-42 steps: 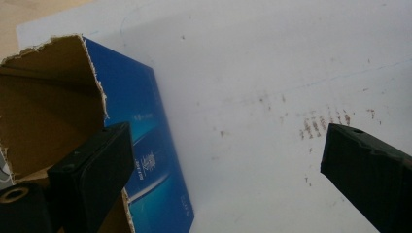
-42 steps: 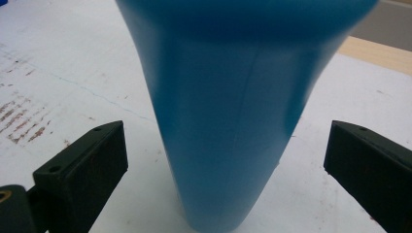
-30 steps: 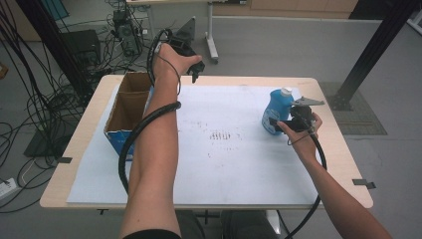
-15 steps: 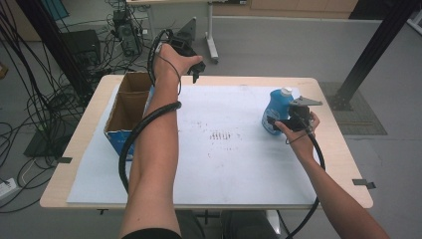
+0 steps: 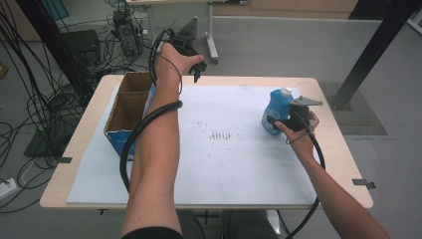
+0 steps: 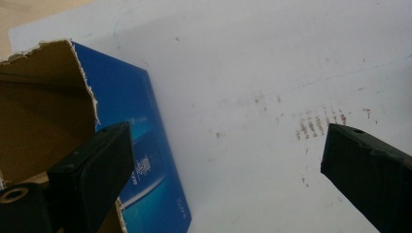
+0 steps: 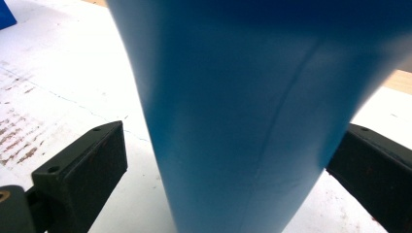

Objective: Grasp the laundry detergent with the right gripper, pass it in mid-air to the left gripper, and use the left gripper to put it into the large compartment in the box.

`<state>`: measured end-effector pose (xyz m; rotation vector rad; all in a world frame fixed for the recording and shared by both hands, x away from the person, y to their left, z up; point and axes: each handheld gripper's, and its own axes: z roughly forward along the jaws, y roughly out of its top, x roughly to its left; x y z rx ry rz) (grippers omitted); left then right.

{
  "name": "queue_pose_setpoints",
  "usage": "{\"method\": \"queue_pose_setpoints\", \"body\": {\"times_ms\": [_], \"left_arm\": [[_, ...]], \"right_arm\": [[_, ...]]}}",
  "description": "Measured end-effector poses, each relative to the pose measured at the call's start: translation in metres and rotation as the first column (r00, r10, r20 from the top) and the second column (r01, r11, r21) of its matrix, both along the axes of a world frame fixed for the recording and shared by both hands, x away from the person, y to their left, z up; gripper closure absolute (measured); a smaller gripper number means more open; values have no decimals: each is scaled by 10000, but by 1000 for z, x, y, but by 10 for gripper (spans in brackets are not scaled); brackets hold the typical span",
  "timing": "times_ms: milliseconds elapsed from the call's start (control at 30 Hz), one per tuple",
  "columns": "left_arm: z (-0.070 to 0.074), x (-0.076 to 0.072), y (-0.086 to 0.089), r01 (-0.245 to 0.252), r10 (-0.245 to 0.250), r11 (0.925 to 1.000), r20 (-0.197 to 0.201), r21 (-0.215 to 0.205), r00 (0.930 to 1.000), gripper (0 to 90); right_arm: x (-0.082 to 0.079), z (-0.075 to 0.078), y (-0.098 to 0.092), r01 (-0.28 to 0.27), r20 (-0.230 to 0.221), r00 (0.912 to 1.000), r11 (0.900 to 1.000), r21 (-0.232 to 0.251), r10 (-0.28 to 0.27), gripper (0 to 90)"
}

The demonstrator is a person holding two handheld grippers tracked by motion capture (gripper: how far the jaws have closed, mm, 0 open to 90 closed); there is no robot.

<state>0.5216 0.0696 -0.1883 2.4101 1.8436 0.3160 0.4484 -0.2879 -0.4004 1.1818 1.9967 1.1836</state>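
The right gripper [image 5: 274,121] is straddling the blue detergent bottle [image 5: 276,111], which is standing upright at the right of the white mat [image 5: 234,164]; its jaws are spread, with a gap showing on the left side. The left gripper [image 5: 196,68] is hovering wide apart beside the open cardboard box [image 5: 125,110]. The grasp appears in hand; next, the jaws need closing firmly before any lift.

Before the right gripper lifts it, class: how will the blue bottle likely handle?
The blue bottle is tall on a fairly small base, so a high push would probably tip it. Its smooth, tapering wall may slip between the fingers, which stand either side with a gap. It looks like rigid plastic; fill level, hence weight, cannot be told.
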Motion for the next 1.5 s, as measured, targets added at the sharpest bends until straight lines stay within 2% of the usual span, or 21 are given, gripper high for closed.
{"method": "queue_pose_setpoints", "body": {"times_ms": [1500], "left_arm": [[5, -1, 0, 21, -20, 9999, 123, -104, 9999, 57]], "right_arm": [[-1, 1, 1, -2, 163, 9999, 10000, -30, 3, 12]]}}
